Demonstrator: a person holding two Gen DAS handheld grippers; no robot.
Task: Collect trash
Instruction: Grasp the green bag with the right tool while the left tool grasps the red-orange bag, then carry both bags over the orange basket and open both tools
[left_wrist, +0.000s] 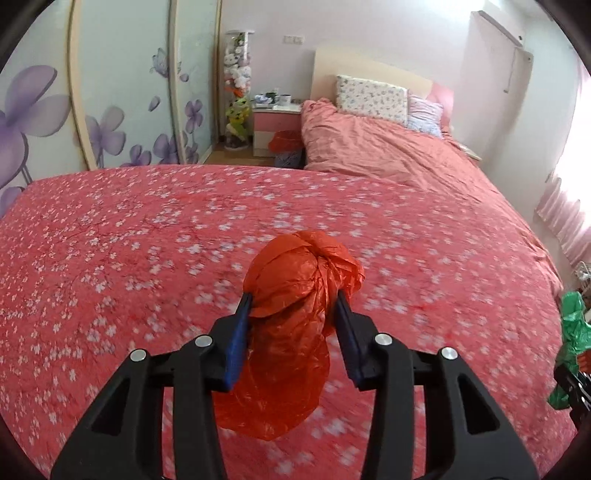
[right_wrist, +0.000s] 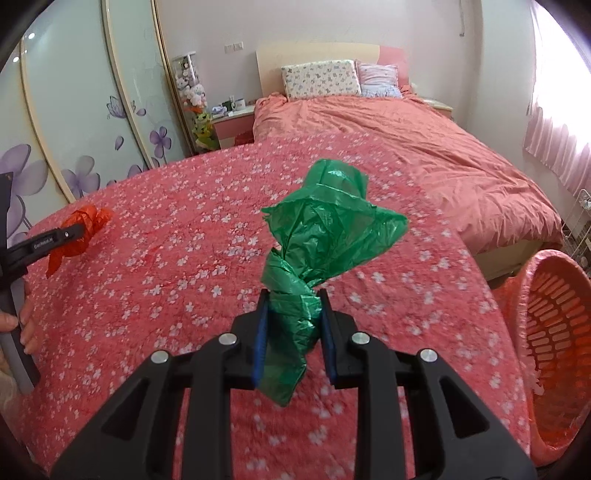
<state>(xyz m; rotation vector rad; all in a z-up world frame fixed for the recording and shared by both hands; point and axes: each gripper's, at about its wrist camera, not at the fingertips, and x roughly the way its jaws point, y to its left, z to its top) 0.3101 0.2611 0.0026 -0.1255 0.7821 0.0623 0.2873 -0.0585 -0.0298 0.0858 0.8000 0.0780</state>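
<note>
Orange basket (right_wrist: 554, 347) beyond blanket edge (right_wrist: 495, 280)

You've got a red blanket w/ white blossoms (left_wrist: 147, 229) spread across the foreground, a pink duvet (right_wrist: 388, 122) rumpled on the bed behind it. At the headboard (right_wrist: 314, 51) there's a floral pillow (right_wrist: 319, 77) beside a striped pink one (right_wrist: 376, 79). Left of the bed: pink nightstand (left_wrist: 275, 120) w/ mugs on top, then a clear tube of plush toys (left_wrist: 238, 85). Wardrobe doors w/ purple flowers (left_wrist: 110, 110) fill your left side; pink curtains (right_wrist: 554, 147) on the right.
</note>
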